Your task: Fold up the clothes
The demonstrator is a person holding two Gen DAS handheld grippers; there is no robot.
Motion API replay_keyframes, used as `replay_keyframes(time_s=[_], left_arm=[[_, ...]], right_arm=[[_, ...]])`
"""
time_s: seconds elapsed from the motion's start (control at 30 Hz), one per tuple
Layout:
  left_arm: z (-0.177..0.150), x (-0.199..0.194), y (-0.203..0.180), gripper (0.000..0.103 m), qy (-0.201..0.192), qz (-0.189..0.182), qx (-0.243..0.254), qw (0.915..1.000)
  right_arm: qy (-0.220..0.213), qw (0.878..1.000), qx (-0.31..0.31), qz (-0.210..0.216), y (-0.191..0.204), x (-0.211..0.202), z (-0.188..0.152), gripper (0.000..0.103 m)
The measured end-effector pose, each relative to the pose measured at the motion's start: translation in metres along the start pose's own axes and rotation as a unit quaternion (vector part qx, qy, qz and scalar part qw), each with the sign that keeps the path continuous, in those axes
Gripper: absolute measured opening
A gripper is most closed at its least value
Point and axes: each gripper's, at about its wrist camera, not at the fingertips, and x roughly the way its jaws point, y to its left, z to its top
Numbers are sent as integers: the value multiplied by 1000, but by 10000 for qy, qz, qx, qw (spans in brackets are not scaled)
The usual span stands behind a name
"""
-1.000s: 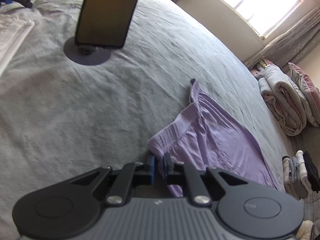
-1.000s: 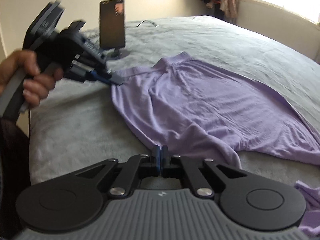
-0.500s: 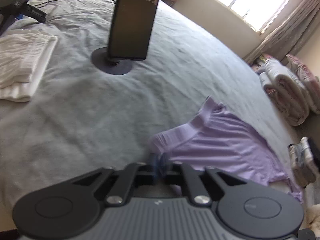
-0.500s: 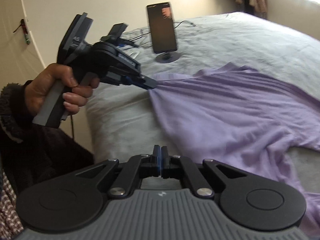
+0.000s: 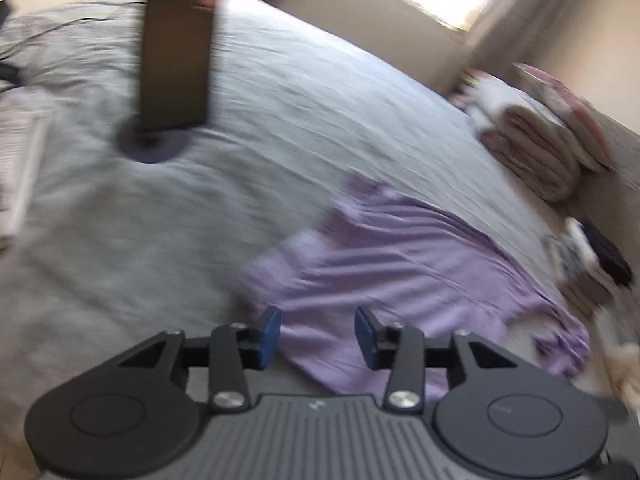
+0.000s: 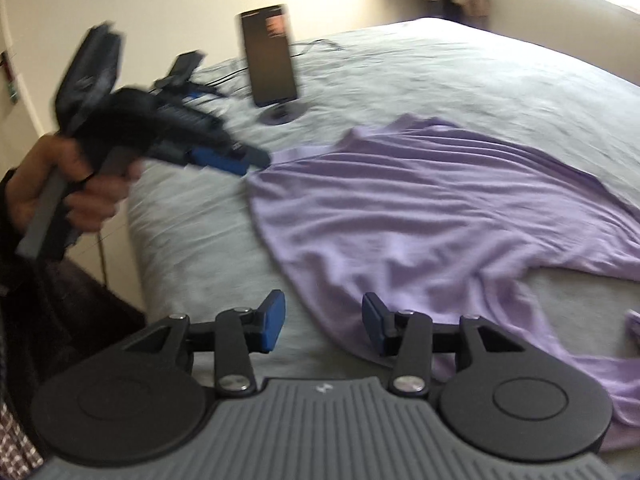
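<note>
The purple shirt [image 6: 420, 208] lies spread on the bed [image 6: 460, 76], near the phone [image 6: 270, 56]. The left gripper [image 5: 316, 336] and the right gripper [image 6: 323, 322] are opening, fingers apart above the shirt's edge, gripping nothing.

shirt [image 6: 440, 208]: plain lilac | bedsheet [image 6: 460, 76]: grey | hand-held gripper pads [image 6: 276, 322]: blue | phone [image 6: 270, 54]: blk
</note>
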Motion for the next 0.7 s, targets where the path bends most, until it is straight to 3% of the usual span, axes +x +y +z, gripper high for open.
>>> replay_keyframes(time_s=[0.13,0.27,0.5,0.7], left_arm=[[-9,7,-34,77,232,-499,801,9953],[-20,13,-65,89,350,-894,1446,9848],[-38,25,-106,91,418,-1208,2292,9649],[-49,33,-141,88,390,-1451,2624,9532]], right_arm=[[-152,9985,280,-437,-22,-15,-5,54],[-317,9943,543,-862,-45,-35,-13,63],[-573,9771,1210,-1652,-90,-72,-38,67],[-933,9489,1949,-2299,-132,-107,-67,67]])
